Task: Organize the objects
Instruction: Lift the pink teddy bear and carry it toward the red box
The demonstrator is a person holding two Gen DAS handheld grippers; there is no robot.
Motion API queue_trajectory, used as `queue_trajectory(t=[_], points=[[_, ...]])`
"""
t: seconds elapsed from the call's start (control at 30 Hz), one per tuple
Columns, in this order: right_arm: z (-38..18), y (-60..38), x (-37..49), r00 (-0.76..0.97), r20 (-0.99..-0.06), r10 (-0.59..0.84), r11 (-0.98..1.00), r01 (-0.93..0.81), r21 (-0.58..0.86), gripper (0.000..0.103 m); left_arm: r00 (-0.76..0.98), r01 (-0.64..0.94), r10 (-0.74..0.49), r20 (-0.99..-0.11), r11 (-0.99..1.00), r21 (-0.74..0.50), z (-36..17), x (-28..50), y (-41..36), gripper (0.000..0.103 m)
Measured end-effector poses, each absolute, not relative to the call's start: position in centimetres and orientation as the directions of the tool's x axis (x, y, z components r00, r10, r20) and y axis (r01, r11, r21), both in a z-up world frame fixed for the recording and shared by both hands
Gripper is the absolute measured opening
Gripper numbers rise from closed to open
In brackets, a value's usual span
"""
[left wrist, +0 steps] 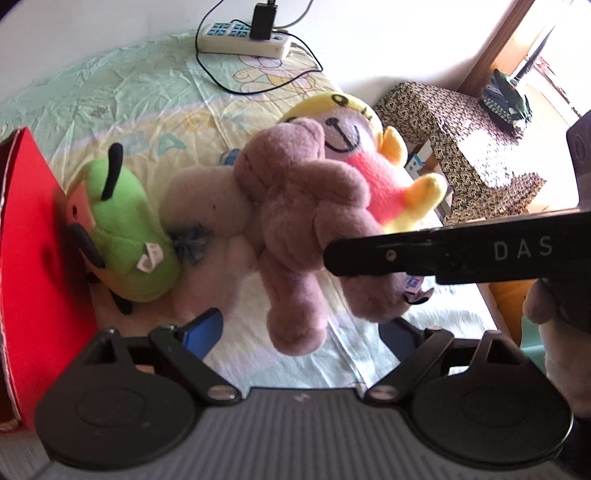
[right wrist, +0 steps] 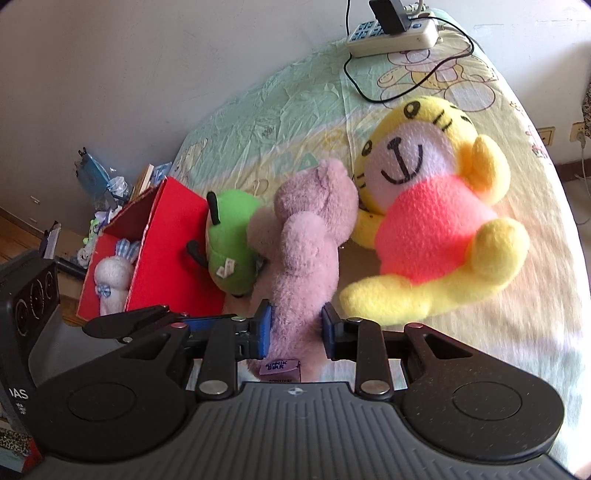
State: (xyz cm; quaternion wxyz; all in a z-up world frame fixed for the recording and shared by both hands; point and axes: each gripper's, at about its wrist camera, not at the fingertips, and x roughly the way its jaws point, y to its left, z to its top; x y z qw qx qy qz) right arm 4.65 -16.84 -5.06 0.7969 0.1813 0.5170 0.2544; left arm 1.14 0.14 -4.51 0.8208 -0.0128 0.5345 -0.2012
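Right gripper (right wrist: 297,330) clenched on the lower body of the pink teddy bear (right wrist: 306,236), blue pads pressing in from both sides at bottom centre of the right wrist view. Holding low like that probably leaves the head end free to go into the box first. Bear lifted off the bed, seen dangling mid-frame in the left wrist view (left wrist: 295,221).

Left gripper (left wrist: 299,328) spread wide and holding nothing, just parked under the bear, maybe ready to steady it.

Just left of the bear: green plush (right wrist: 231,243), leaning right against the red box (right wrist: 173,258). Box open on top, white bunny plush (right wrist: 110,273) already lying inside, so looks like the drop-off spot. Some room left in there beside the bunny, though tight for a floppy bear.

To the right, yellow tiger plush (right wrist: 432,214) touching the bear's head. Power strip (right wrist: 391,33) and its cable well apart in the upper right. Bed sheet (right wrist: 277,110) edge close behind the box, so not much slack on that side.
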Motion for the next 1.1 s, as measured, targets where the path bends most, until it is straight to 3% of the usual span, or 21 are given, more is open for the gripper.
queue_trajectory(t=[0.13,0.27,0.4,0.63,0.77,0.8,0.9,1.1], points=[[-6.3,-16.5,4.1,0.332,-0.764,0.554,0.833,-0.219,0.509,0.030,0.329,0.366,-0.374,-0.867,0.897,-0.249,-4.9,0.1,-0.5,0.091],[-5.7,-16.9,4.2,0.387,-0.741,0.548,0.836,-0.228,0.500,0.037,0.362,0.372,-0.380,-0.851,0.896,-0.242,-4.4,0.3,-1.0,0.094],[-4.9,-17.2,4.9,0.472,-0.717,0.513,0.857,-0.234,0.459,0.058,0.355,0.360,-0.425,-0.832,0.884,-0.298,-4.3,1.5,-0.7,0.094],[-7.1,-16.4,7.3,0.438,-0.714,0.547,0.831,-0.185,0.524,0.051,0.323,0.350,-0.474,-0.819,0.864,-0.362,-5.0,3.2,-1.4,0.094],[-8.1,-15.8,7.3,0.416,-0.720,0.555,0.827,-0.188,0.529,0.043,0.326,0.344,-0.441,-0.836,0.879,-0.329,-6.0,3.9,-2.3,0.093],[-8.1,-16.0,7.3,0.409,-0.709,0.574,0.814,-0.186,0.551,0.036,0.325,0.341,-0.447,-0.833,0.877,-0.338,-6.3,4.1,-2.2,0.093],[-8.1,-16.2,7.4,0.406,-0.704,0.583,0.807,-0.186,0.561,0.034,0.322,0.310,-0.463,-0.826,0.876,-0.370,-6.7,4.6,-1.6,0.082],[-6.9,-16.4,6.5,0.409,-0.692,0.595,0.800,-0.219,0.558,0.030,0.346,0.320,-0.461,-0.817,0.877,-0.359,-6.4,4.1,-1.4,0.077]])
